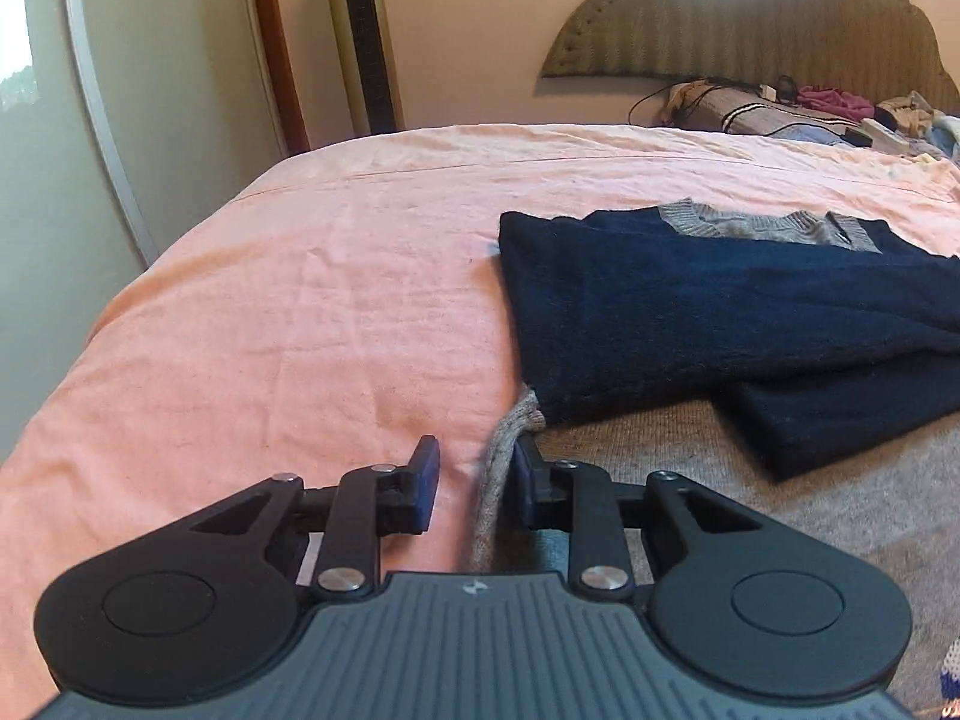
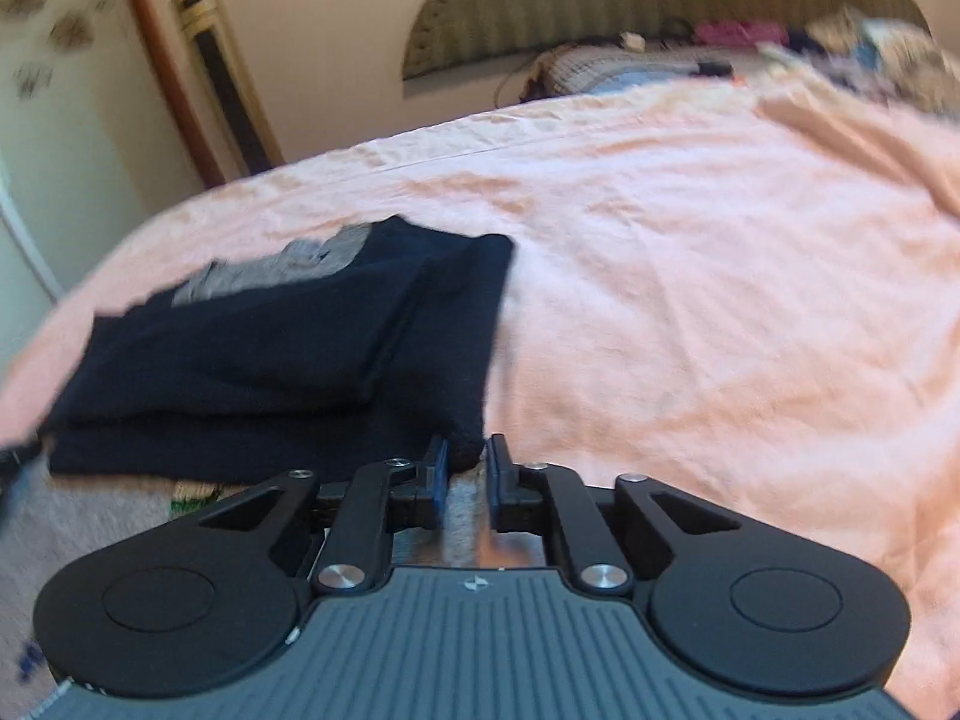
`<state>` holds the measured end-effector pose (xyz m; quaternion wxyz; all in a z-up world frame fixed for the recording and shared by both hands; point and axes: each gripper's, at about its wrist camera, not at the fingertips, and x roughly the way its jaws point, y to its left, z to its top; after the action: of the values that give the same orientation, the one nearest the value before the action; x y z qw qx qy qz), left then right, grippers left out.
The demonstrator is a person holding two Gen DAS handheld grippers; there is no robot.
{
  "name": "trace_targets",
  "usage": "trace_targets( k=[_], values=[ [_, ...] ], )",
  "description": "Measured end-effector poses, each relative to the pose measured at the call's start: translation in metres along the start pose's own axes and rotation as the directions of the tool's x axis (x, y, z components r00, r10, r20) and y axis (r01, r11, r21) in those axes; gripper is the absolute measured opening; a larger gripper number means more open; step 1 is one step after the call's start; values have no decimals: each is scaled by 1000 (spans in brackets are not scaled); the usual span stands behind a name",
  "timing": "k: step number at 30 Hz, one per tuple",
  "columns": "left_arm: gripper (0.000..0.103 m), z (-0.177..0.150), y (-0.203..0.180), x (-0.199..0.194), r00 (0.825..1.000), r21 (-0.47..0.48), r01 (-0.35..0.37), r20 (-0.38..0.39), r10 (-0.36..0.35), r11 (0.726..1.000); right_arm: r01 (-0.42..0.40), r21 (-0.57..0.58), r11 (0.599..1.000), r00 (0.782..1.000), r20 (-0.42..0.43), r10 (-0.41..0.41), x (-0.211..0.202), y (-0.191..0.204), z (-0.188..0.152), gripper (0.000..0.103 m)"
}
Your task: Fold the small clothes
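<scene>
A small navy and grey knit sweater [image 1: 690, 312] lies on the pink bedsheet [image 1: 300, 300], its navy sleeves folded across the body and the grey collar at the far end. My left gripper [image 1: 477, 480] is open around the sweater's grey left edge [image 1: 498, 480], which runs between the fingers. In the right wrist view the sweater [image 2: 270, 348] lies to the left. My right gripper [image 2: 468, 474] is open with a narrow gap, and the navy right corner [image 2: 465, 444] sits between the fingertips. The grey lower body passes under both grippers.
A headboard [image 1: 750, 30] and a pile of clothes and cables [image 1: 810, 108] are at the far end of the bed. A tower fan [image 1: 363, 36] and a white door [image 1: 150, 60] stand beyond the bed's left side. Pink sheet spreads right of the sweater [image 2: 720, 300].
</scene>
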<state>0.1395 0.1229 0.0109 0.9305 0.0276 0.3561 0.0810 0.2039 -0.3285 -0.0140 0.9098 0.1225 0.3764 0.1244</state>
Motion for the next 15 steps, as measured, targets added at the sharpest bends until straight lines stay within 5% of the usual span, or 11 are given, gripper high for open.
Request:
trace_targets(
  k=[3, 5, 6, 7, 8, 10, 11, 12, 13, 15],
  values=[
    [25, -1, 2, -9, 1000, -35, 21, -19, -22, 999, 33, -73, 997, 999, 2, -33, -7, 18, -7, 20],
    [31, -5, 8, -21, 997, -85, 61, -42, -65, 995, 21, -59, 998, 1000, 5, -21, -20, 22, -13, 52],
    [49, -9, 12, -29, 995, -109, 82, -52, -88, 991, 5, -60, 998, 1000, 7, -5, -29, 23, -19, 60],
    [83, -16, 16, -38, 993, -138, 97, -55, -106, 986, 0, -67, 998, 1000, 3, 0, -36, 24, -25, 71],
    [95, -23, 20, -45, 993, -160, 98, -51, -107, 982, 4, -77, 997, 1000, -10, -5, -42, 23, -33, 73],
    [96, -40, 25, -52, 993, -191, 96, -53, -108, 977, 14, -122, 992, 1000, -11, -15, -49, 22, -49, 62],
    [90, -46, 23, -52, 994, -172, 78, -58, -89, 982, 37, -174, 984, 999, 1, -38, -53, 25, -56, 43],
    [63, -51, 17, -56, 999, -107, 20, -32, -24, 994, 48, -199, 979, 999, 1, -48, -56, 24, -58, 28],
    [51, -54, 16, -59, 1000, -71, 7, -8, -8, 997, 24, -162, 986, 1000, -15, -27, -58, 14, -55, 7],
    [44, -54, 23, -61, 999, -82, 33, -18, -35, 996, -13, -60, 998, 1000, -28, 11, -60, -9, -49, 4]
  ],
)
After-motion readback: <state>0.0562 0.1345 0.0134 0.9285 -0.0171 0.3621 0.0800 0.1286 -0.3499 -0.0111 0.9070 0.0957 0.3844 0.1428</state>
